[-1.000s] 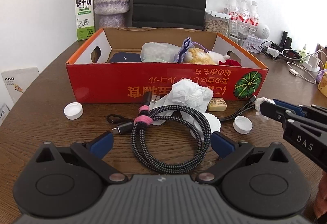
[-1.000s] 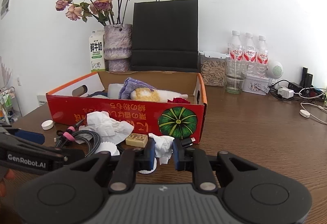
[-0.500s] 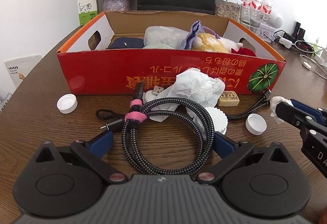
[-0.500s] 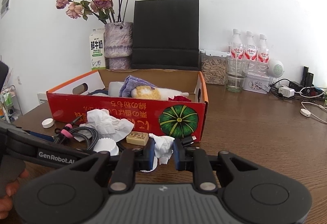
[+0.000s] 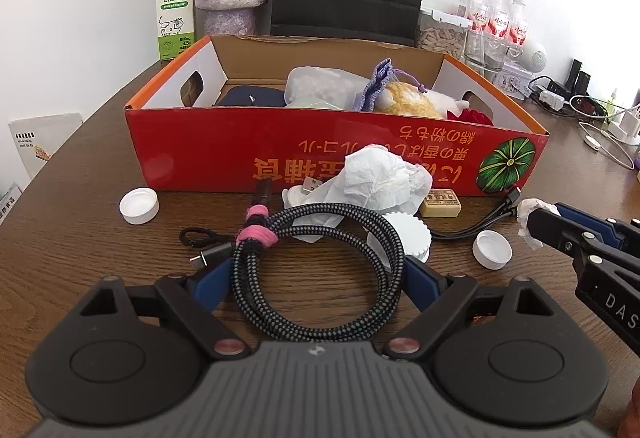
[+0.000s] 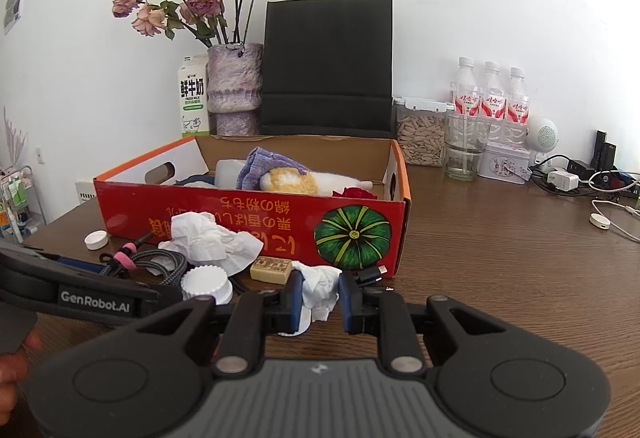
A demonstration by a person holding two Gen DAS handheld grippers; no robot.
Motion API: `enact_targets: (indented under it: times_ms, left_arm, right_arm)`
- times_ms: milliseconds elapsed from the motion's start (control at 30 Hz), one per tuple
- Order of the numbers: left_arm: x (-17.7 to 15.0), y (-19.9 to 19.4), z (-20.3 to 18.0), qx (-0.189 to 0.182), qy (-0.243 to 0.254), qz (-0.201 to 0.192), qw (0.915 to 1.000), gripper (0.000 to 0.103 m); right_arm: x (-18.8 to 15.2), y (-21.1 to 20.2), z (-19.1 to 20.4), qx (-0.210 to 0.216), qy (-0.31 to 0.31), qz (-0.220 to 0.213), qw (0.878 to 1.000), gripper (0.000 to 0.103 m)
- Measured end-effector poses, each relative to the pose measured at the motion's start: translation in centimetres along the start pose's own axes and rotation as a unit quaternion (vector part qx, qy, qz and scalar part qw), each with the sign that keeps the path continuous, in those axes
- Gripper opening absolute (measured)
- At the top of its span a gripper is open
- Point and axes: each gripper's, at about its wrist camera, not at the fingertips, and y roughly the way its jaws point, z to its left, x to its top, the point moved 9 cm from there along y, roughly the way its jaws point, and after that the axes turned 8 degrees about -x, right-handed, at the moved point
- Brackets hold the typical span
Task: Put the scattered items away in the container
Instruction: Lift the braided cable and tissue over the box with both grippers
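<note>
The left hand-held gripper (image 5: 316, 280) hangs low over the brown wooden tabletop (image 5: 80, 238), its jaws closing around the coiled black-and-grey braided cable with a pink strap (image 5: 316, 270). The coil lies between the blue pads (image 5: 212, 278), but whether they already touch it is hard to tell, since the near arc disappears under the hand-held gripper's body.

Straight ahead of it stands the open red cardboard box printed with a green pumpkin (image 5: 240, 158), holding a plush toy, a purple pouch and other things only half seen over the wall. Between the coil and the box lies a crumpled white tissue (image 5: 380, 182), covering part of a white plug and a USB end. A white ribbed lid (image 5: 408, 238) sits partly under the cable.

To its right, the right hand-held gripper (image 6: 320, 298) is pressed together on a small wad of white tissue (image 6: 318, 284), with a white bottle cap (image 5: 492, 249) nearly hidden behind its fingers. A small tan block (image 6: 271, 269) lies just ahead of it, by the box.
</note>
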Motion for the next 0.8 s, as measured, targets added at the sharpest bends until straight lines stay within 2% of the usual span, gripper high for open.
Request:
enact_targets:
  times_ms: [367,800]
  left_arm:
    - [0.7,-1.8,0.6,-0.008,-0.009,-0.022,0.9997,0.090]
    - [3.2,-4.8,2.0,-0.007,-0.014,-0.071,0.9973,0.090]
  right_arm:
    - [0.2,-0.5,0.6,-0.009,-0.023,-0.014,1.000,0.018]
    - [4.6,-2.2,2.2,0.007,-0.026,-0.064,0.998,0.018]
